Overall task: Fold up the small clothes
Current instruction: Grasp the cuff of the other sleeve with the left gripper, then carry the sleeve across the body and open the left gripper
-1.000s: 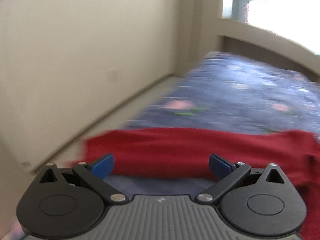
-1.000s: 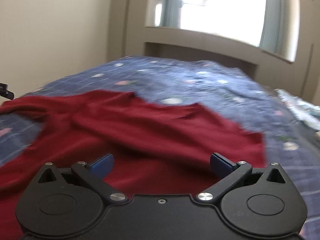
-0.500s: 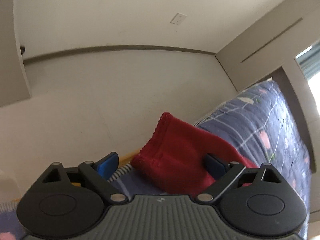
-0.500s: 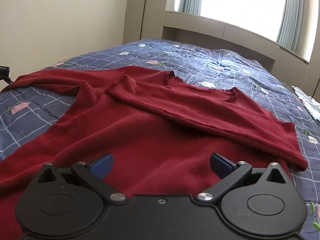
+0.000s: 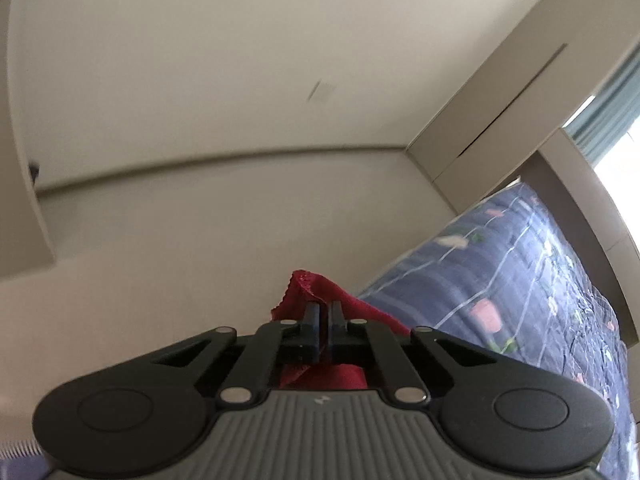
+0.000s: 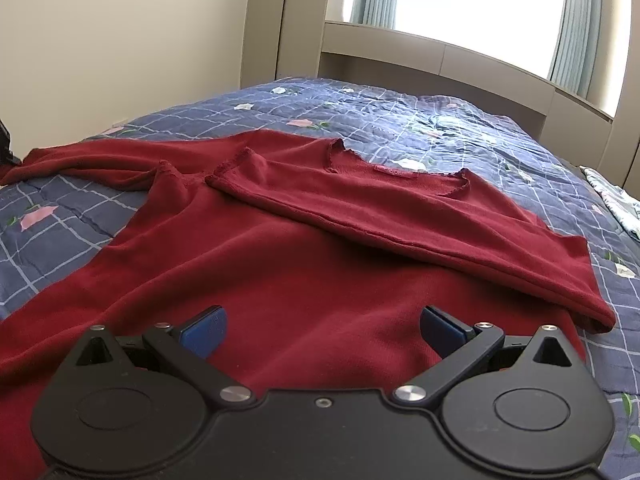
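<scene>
A dark red long-sleeved top (image 6: 304, 264) lies spread on the bed, neckline toward the far side. Its right sleeve is folded across the chest, and its left sleeve stretches out to the left edge of the bed. In the left wrist view my left gripper (image 5: 325, 309) is shut on the cuff of that sleeve (image 5: 308, 286), with red cloth bunched between and under its fingers. My right gripper (image 6: 322, 326) hovers open just above the lower body of the top, nothing between its blue pads (image 6: 204, 330).
The bed carries a blue checked quilt with flowers (image 6: 460, 128). Beige floor (image 5: 200, 232) and wall lie beyond the bed's left side. A headboard ledge (image 6: 440, 64) and a bright window are at the far end. A pale patterned cloth (image 6: 616, 200) sits at the right edge.
My left gripper swung to the sleeve end at the bed's left edge, rolled, and closed on the cuff. My right gripper lowered a little over the top, then held still, open.
</scene>
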Action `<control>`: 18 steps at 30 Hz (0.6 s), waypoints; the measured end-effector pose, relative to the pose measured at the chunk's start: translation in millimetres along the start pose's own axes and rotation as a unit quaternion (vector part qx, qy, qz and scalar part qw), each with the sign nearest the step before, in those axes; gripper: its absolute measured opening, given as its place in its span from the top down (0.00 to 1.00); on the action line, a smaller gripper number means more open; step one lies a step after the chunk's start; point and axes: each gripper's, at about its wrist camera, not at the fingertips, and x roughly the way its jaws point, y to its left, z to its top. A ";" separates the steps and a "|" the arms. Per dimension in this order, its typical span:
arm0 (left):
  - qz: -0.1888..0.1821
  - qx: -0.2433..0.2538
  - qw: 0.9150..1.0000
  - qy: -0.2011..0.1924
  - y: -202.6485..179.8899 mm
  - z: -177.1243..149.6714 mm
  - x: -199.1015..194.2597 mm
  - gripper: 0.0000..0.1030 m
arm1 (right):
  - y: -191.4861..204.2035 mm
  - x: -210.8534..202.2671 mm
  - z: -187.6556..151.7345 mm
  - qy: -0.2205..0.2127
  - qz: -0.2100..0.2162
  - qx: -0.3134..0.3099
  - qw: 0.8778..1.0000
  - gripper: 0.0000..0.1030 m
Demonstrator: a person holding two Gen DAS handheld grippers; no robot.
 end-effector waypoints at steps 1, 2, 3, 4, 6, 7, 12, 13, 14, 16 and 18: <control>0.000 0.006 1.000 -0.008 -4.8 4.4 -4.9 0.98 | -1.2 -0.5 -0.2 -0.001 0.001 0.002 1.000 0.01; -0.002 0.014 1.000 -0.017 -11.7 8.6 -11.4 0.98 | -2.4 -0.8 -0.4 -0.002 0.002 0.006 1.000 0.01; -0.006 0.023 0.999 -0.024 -19.4 13.3 -17.2 0.98 | -3.9 -1.3 -0.7 -0.003 0.004 0.009 1.000 0.01; -0.011 0.038 0.999 -0.034 -30.6 18.2 -24.8 0.98 | -5.2 -1.9 -1.0 -0.004 0.005 0.012 1.000 0.01; -0.021 0.065 0.997 -0.047 -53.5 23.9 -41.6 0.98 | -7.5 -3.0 -1.2 -0.008 0.007 0.021 1.000 0.01; -0.029 0.077 0.995 -0.052 -67.3 26.1 -47.6 0.98 | -8.5 -3.6 -1.4 -0.009 0.009 0.025 1.000 0.01; -0.088 0.128 0.985 -0.077 -150.0 28.5 -85.1 0.98 | -24.8 -7.4 0.4 -0.014 0.032 0.068 0.997 0.01; -0.103 0.137 0.982 -0.079 -168.3 27.1 -93.6 0.98 | -29.0 -8.2 0.8 -0.016 0.036 0.080 0.996 0.01; -0.120 0.149 0.978 -0.079 -188.5 24.4 -102.1 0.98 | -34.7 -9.4 0.8 -0.018 0.042 0.095 0.994 0.01; -0.143 0.181 0.970 -0.079 -227.1 14.4 -116.1 0.98 | -46.8 -11.6 1.0 -0.023 0.054 0.122 0.991 0.01; -0.154 0.219 0.961 -0.071 -268.7 -2.5 -125.4 0.98 | -60.0 -13.7 1.2 -0.029 0.056 0.142 0.988 0.01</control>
